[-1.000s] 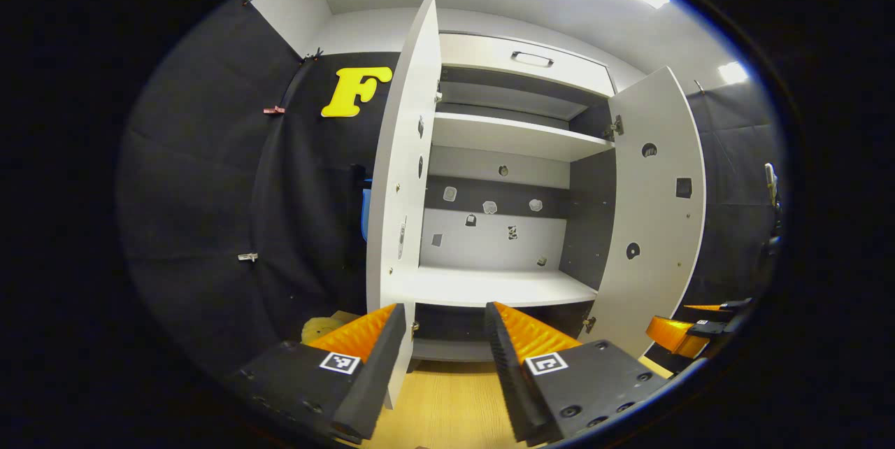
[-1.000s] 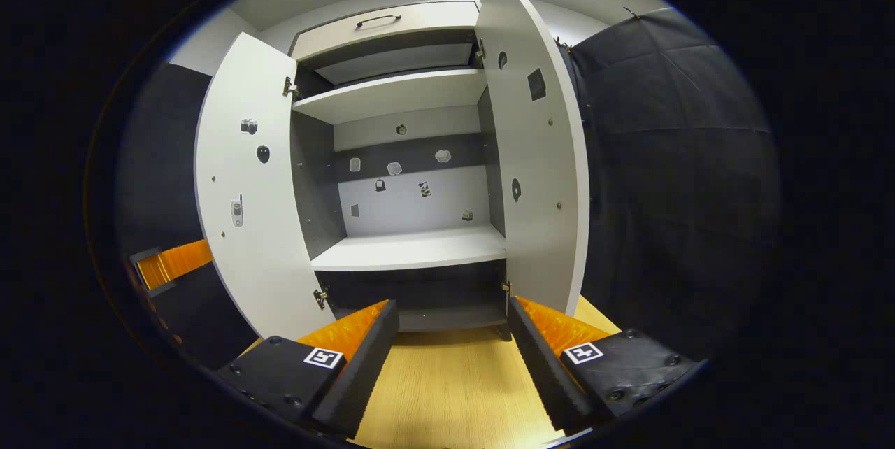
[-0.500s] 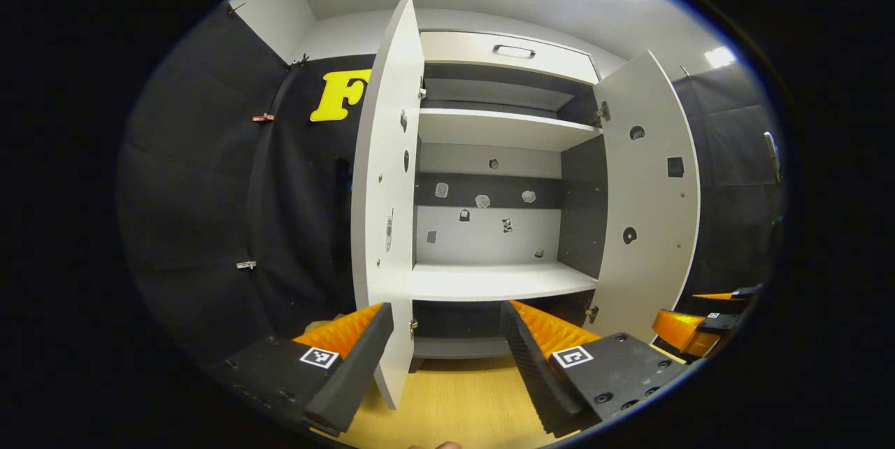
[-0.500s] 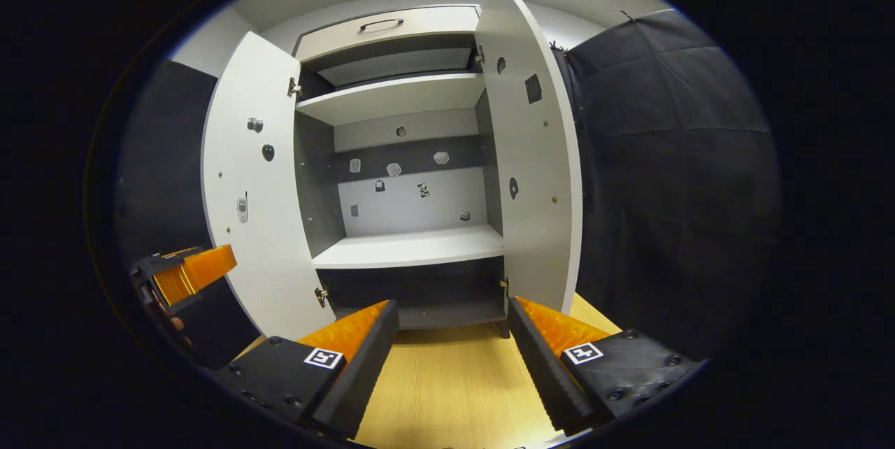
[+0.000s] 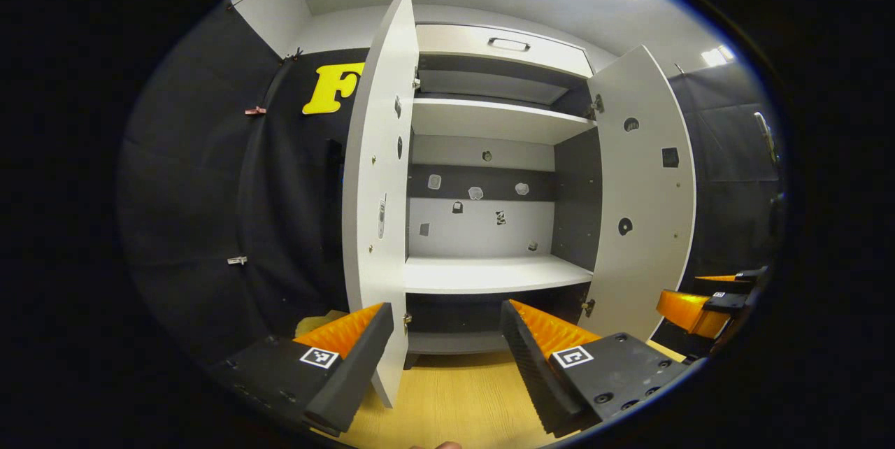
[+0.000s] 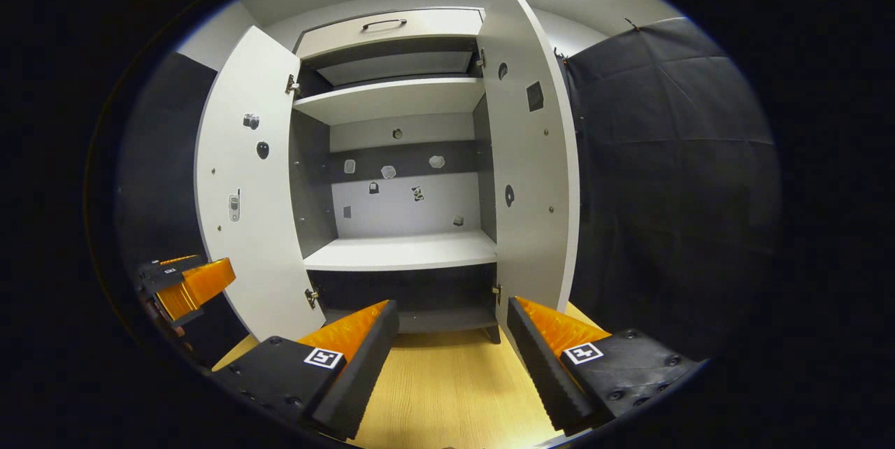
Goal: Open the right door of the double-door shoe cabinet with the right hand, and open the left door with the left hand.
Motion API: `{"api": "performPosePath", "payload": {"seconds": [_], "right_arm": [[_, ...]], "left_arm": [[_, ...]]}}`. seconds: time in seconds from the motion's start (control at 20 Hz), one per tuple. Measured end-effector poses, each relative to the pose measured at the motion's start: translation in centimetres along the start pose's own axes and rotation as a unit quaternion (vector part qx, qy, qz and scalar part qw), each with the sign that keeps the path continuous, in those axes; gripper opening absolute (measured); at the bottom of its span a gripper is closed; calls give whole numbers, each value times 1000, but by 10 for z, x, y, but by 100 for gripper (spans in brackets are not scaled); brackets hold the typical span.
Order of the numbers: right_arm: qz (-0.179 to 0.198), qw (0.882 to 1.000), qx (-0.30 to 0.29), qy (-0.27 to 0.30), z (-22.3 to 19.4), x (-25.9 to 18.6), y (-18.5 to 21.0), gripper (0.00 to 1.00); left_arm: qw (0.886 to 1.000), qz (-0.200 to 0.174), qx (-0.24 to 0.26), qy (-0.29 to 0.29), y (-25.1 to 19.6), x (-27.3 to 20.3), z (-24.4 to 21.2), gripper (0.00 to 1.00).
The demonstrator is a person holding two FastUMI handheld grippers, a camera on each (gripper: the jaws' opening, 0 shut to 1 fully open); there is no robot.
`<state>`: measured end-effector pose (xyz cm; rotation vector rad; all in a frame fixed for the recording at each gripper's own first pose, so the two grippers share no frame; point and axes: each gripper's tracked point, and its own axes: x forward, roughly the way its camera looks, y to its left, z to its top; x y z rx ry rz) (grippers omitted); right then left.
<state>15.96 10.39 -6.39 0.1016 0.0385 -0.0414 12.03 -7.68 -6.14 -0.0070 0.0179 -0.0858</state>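
Note:
The white shoe cabinet (image 5: 489, 274) (image 6: 405, 253) stands ahead with both doors swung wide. In the left gripper view the left door (image 5: 374, 183) is edge-on just past my left gripper (image 5: 447, 354), which is open and holds nothing; the right door (image 5: 647, 204) stands at the right. In the right gripper view the right door (image 6: 535, 169) rises just beyond my open, empty right gripper (image 6: 451, 351), and the left door (image 6: 241, 190) stands at the left. Each view catches the other gripper low at its side (image 5: 706, 305) (image 6: 185, 284).
Inside the cabinet are two white shelves (image 5: 493, 120) and a back panel dotted with small stickers. A drawer with a dark handle (image 5: 508, 44) tops the cabinet. Light wooden floor (image 6: 447, 393) runs under the grippers. Black cloth walls (image 6: 664, 176) close in on both sides.
Both grippers have drawn back a little from the cabinet. The left gripper's fingers have spread wider and its view has slid right of the left door. Both doors stay wide.

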Motion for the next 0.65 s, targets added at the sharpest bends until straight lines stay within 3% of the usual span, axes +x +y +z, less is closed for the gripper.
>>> {"api": "performPosePath", "payload": {"seconds": [0.65], "right_arm": [[-11, 1000, -17, -7, 7, 23, -3, 99]], "left_arm": [[1000, -18, 9, 20, -13, 33, -24, 95]]}}
